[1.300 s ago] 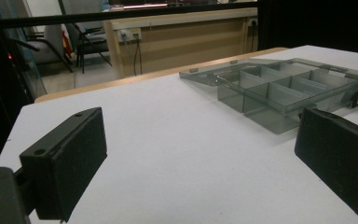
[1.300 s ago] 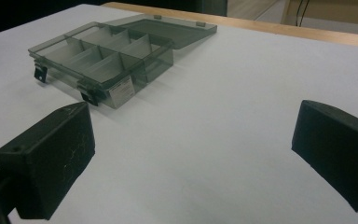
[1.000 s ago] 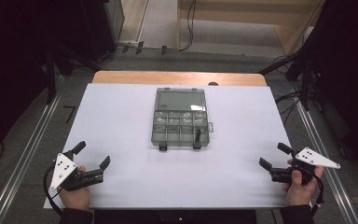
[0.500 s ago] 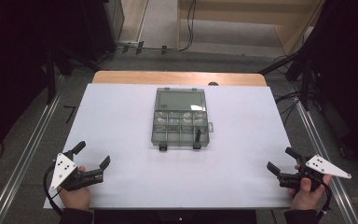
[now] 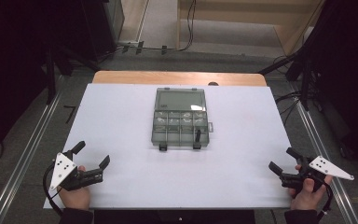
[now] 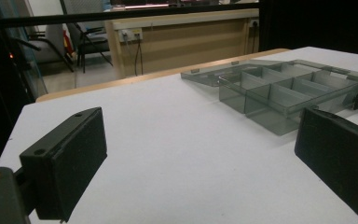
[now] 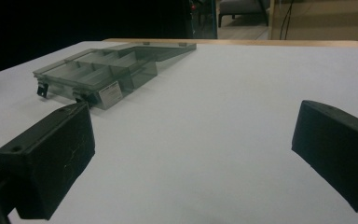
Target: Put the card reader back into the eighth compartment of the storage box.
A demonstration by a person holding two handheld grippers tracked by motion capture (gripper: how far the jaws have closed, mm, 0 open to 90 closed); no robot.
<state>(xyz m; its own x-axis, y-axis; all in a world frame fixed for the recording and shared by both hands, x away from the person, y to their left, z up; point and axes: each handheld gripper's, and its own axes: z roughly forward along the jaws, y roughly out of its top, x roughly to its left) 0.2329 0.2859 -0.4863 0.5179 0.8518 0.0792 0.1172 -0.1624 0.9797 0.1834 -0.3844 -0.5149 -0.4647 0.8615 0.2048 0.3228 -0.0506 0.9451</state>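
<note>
organizer box contents too small to tell

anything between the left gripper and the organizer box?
Nothing: bare white table between the left gripper and the open organizer box. Seen in the high view and the left gripper view.

- High view: you look down and forward over the white table from above.
- Left gripper view: low, near the table's left corner, facing the organizer box.
- Right gripper view: low, opposite corner; same box shared.
</note>
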